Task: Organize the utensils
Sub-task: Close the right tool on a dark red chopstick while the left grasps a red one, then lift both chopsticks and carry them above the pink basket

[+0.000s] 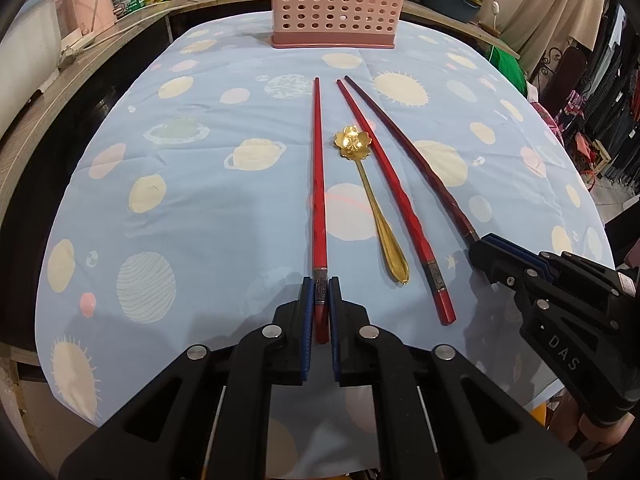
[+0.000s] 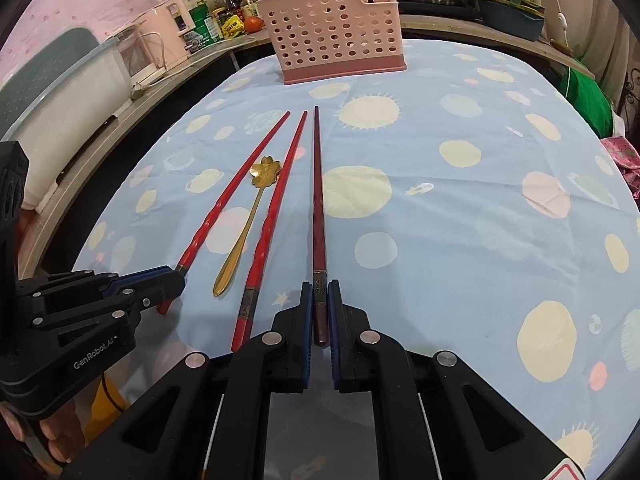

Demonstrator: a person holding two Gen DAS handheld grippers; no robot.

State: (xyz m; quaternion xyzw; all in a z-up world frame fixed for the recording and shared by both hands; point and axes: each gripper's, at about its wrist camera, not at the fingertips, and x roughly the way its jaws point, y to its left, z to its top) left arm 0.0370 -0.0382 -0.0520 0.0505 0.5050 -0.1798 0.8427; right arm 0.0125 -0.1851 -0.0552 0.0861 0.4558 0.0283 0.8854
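Note:
Three chopsticks and a gold flower-bowled spoon (image 1: 370, 196) lie lengthwise on the blue planet-print cloth. In the left wrist view my left gripper (image 1: 321, 282) is shut on the near end of the leftmost bright red chopstick (image 1: 317, 184). The second red chopstick (image 1: 384, 184) lies free beside the spoon. My right gripper (image 2: 320, 286) is shut on the near end of the dark maroon chopstick (image 2: 319, 200), and it also shows at the right as the right gripper (image 1: 482, 254). The left gripper (image 2: 176, 276) shows at the left of the right wrist view. Both held chopsticks still rest on the cloth.
A pink perforated utensil basket (image 1: 332, 4) stands upright at the table's far edge, straight beyond the chopstick tips. Behind it a counter holds jars, a tomato, pots and a planter. The tablecloth (image 2: 460, 220) stretches bare to the right.

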